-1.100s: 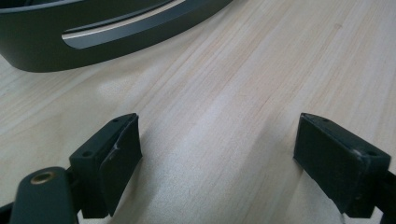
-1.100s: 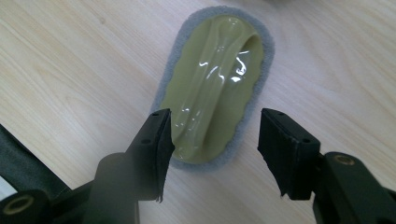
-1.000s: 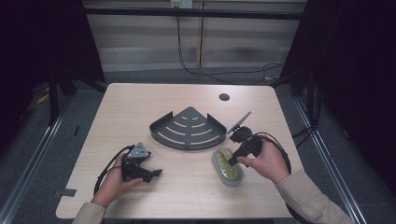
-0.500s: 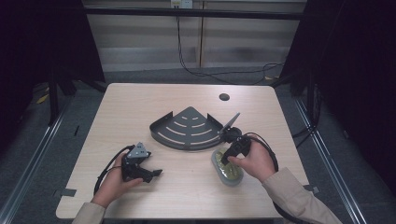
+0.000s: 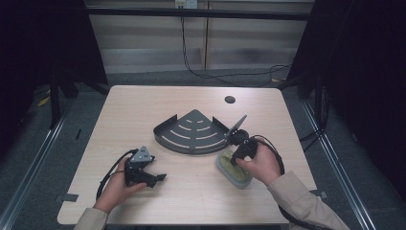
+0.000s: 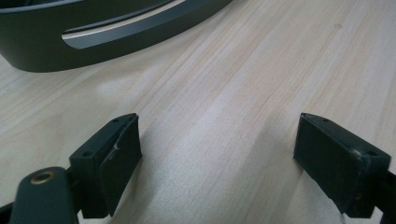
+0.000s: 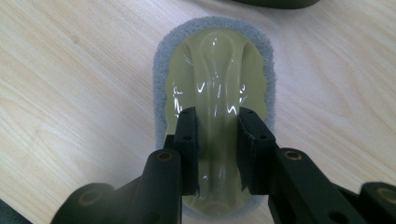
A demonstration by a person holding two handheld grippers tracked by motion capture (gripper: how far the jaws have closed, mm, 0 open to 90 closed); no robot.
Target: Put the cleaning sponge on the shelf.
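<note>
A grey sponge with a glossy yellow-green plastic grip (image 7: 215,84) lies flat on the wooden table (image 5: 143,110), also seen in the high view as the sponge (image 5: 230,167). My right gripper (image 7: 217,149) points down at it; its jaws have just been closing and now pinch the raised ridge of the grip between them. In the high view the right gripper (image 5: 239,151) sits over the sponge's far end. My left gripper (image 6: 219,154) rests low over bare wood with its jaws wide apart and nothing between them; it shows as the left gripper (image 5: 143,170) at the front left.
A dark fan-shaped slotted rack (image 5: 191,132) stands at the table's middle, just beyond the sponge; its curved wall (image 6: 93,32) fills the top of the left gripper view. A small round hole (image 5: 230,99) marks the far right of the tabletop. Cables trail from both grippers.
My right gripper has moved left onto the sponge and its jaws have come together on the grip's ridge. The left hand has stayed where it was.
</note>
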